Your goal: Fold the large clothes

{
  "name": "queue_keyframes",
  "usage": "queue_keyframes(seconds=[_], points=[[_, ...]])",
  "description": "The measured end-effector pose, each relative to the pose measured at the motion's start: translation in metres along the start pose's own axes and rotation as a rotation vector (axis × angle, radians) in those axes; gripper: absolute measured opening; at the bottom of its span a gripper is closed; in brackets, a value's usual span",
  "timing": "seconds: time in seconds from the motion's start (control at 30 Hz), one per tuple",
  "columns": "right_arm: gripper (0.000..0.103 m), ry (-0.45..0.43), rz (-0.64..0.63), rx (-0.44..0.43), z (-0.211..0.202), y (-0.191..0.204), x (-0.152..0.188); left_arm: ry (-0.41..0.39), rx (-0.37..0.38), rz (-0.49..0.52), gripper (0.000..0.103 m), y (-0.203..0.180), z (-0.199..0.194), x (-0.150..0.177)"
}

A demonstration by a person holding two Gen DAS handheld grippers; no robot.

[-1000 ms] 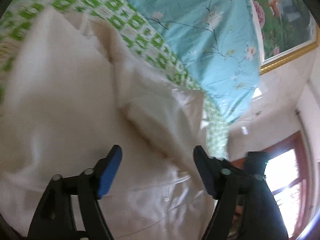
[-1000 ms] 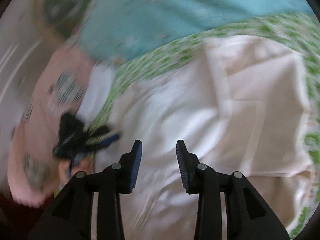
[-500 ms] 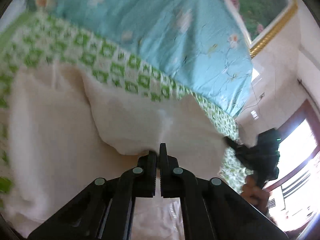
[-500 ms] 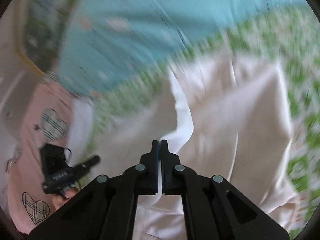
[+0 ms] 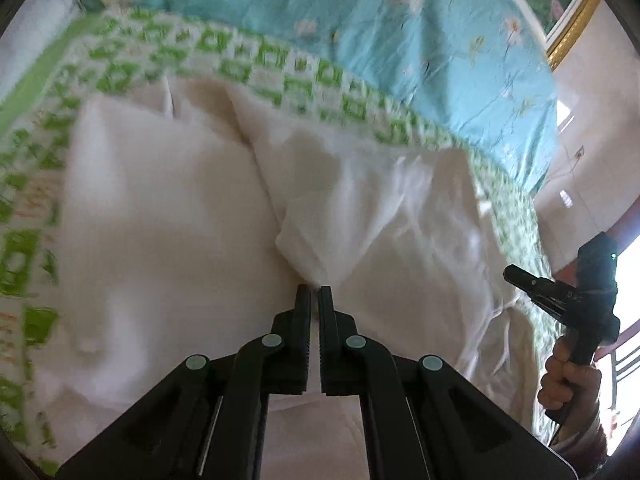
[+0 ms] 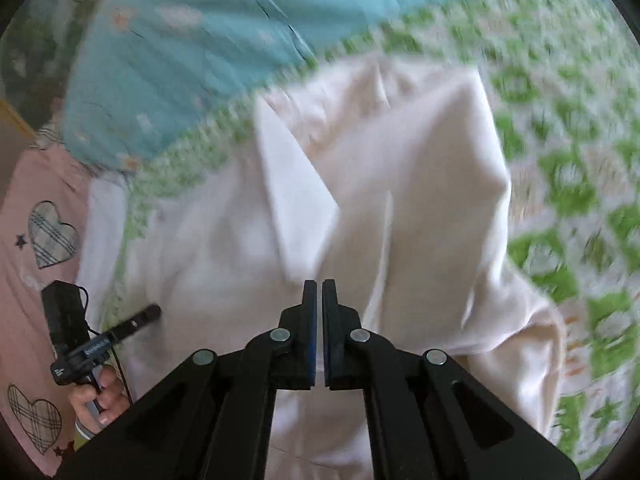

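A large cream-white garment (image 5: 168, 220) lies spread on a green-and-white patterned bed sheet (image 5: 280, 64). My left gripper (image 5: 314, 289) is shut on a pinched corner of the garment's fabric, lifted into a peak. My right gripper (image 6: 316, 283) is shut on another fold of the same garment (image 6: 420, 184), whose flap rises ahead of the fingertips. The right gripper also shows at the right edge of the left wrist view (image 5: 512, 270); the left gripper shows at the lower left of the right wrist view (image 6: 154, 311).
A turquoise floral quilt (image 5: 400, 32) lies beyond the garment. A gold-framed picture (image 5: 568, 12) hangs on the wall. The person's pink top with plaid hearts (image 6: 40, 232) is at the left. A bright window (image 5: 624, 344) is at the right.
One second ago both grippers were open over the garment. Both then shut on its fabric and now hold it lifted, with the flaps pulled higher and toward me.
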State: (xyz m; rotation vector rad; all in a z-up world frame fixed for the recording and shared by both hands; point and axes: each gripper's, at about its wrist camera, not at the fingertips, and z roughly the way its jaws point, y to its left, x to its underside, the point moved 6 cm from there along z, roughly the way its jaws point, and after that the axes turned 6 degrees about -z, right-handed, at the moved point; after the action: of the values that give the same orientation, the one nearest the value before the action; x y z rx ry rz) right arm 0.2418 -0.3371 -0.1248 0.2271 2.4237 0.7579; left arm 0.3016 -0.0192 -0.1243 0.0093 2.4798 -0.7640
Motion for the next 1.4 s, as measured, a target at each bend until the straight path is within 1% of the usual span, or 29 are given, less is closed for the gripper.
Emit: queue_keyframes(seconds=[0.03,0.07,0.1,0.13,0.17,0.23,0.3,0.33,0.37,0.43,0.47,0.5,0.53,0.57,0.6,0.63,0.7,0.73,0.8,0.83,0.87,0.93,1.0,1.07,1.1,1.17,1.27,1.3,1.4], points=[[0.002,-0.020,-0.022,-0.024,-0.004,0.009,-0.004,-0.020,0.026,-0.003,0.000,-0.004,-0.007,-0.002],[0.002,-0.026,-0.050,-0.079,-0.004,0.022,-0.008,-0.035,0.055,-0.004,0.000,-0.009,-0.012,-0.003],[0.003,-0.015,-0.067,-0.109,-0.002,0.033,-0.010,-0.041,0.094,0.001,0.000,-0.018,-0.014,-0.003],[0.003,0.008,-0.093,-0.125,0.005,0.042,-0.010,-0.030,0.111,0.014,0.001,-0.025,-0.011,-0.002],[0.003,0.044,-0.120,-0.112,0.018,0.049,-0.008,-0.014,0.104,0.032,0.002,-0.032,-0.005,0.000],[0.004,0.109,-0.123,-0.062,0.042,0.048,-0.003,0.043,0.039,0.063,0.006,-0.035,0.019,0.006],[0.004,0.199,-0.059,0.019,0.066,0.028,0.009,0.129,-0.001,0.033,0.006,-0.021,0.046,0.018],[0.003,0.213,-0.011,0.016,0.072,0.018,0.014,0.137,0.014,0.010,0.004,-0.016,0.050,0.019],[0.003,0.201,0.019,-0.016,0.072,0.016,0.015,0.128,0.048,-0.025,0.003,-0.010,0.047,0.017],[0.005,0.182,0.041,-0.031,0.061,0.015,0.014,0.118,0.050,-0.064,0.006,-0.004,0.036,0.015],[0.014,0.167,0.029,-0.030,0.051,0.018,0.013,0.094,0.031,-0.068,0.011,-0.002,0.026,0.013],[0.033,0.151,0.012,-0.027,0.041,0.020,0.013,0.077,0.020,-0.069,0.026,0.000,0.018,0.013],[0.044,0.136,-0.006,-0.025,0.030,0.022,0.014,0.055,0.010,-0.072,0.044,0.003,0.005,0.014],[0.058,0.130,-0.020,-0.022,0.023,0.024,0.014,0.035,0.002,-0.080,0.052,0.004,-0.007,0.016],[0.059,0.134,-0.048,-0.007,0.013,0.025,0.019,0.011,-0.003,-0.096,0.058,0.011,-0.021,0.017],[0.059,0.146,-0.065,0.009,0.008,0.023,0.026,-0.004,0.000,-0.110,0.058,0.014,-0.035,0.021],[0.059,0.205,-0.098,0.056,-0.005,0.018,0.048,-0.020,-0.007,-0.132,0.060,0.030,-0.069,0.036],[0.059,0.216,-0.110,0.078,-0.011,0.012,0.053,-0.027,-0.019,-0.137,0.062,0.035,-0.078,0.040],[0.059,0.228,-0.168,0.176,-0.031,0.002,0.071,-0.044,-0.066,-0.144,0.066,0.051,-0.105,0.056],[0.059,0.235,-0.207,0.240,-0.041,-0.003,0.080,-0.047,-0.086,-0.148,0.068,0.058,-0.117,0.065],[0.059,0.246,-0.258,0.335,-0.054,-0.011,0.092,-0.046,-0.107,-0.155,0.068,0.066,-0.128,0.074],[0.059,0.266,-0.322,0.464,-0.075,-0.026,0.110,-0.036,-0.145,-0.166,0.069,0.078,-0.144,0.094],[0.059,0.285,-0.331,0.553,-0.099,-0.047,0.127,-0.021,-0.175,-0.176,0.070,0.091,-0.158,0.114],[0.059,0.272,-0.288,0.586,-0.120,-0.064,0.137,0.002,-0.183,-0.193,0.071,0.099,-0.166,0.136],[0.059,0.258,-0.247,0.588,-0.132,-0.073,0.140,0.010,-0.184,-0.200,0.071,0.101,-0.167,0.144],[0.059,0.222,-0.164,0.548,-0.150,-0.082,0.140,0.035,-0.165,-0.223,0.071,0.105,-0.169,0.161],[0.059,0.174,-0.122,0.517,-0.159,-0.082,0.140,0.084,-0.091,-0.254,0.074,0.105,-0.168,0.186],[0.060,0.159,-0.116,0.486,-0.162,-0.081,0.142,0.092,-0.076,-0.251,0.076,0.101,-0.168,0.191],[0.060,0.140,-0.048,0.314,-0.160,-0.068,0.150,0.101,-0.047,-0.215,0.077,0.090,-0.168,0.205]])
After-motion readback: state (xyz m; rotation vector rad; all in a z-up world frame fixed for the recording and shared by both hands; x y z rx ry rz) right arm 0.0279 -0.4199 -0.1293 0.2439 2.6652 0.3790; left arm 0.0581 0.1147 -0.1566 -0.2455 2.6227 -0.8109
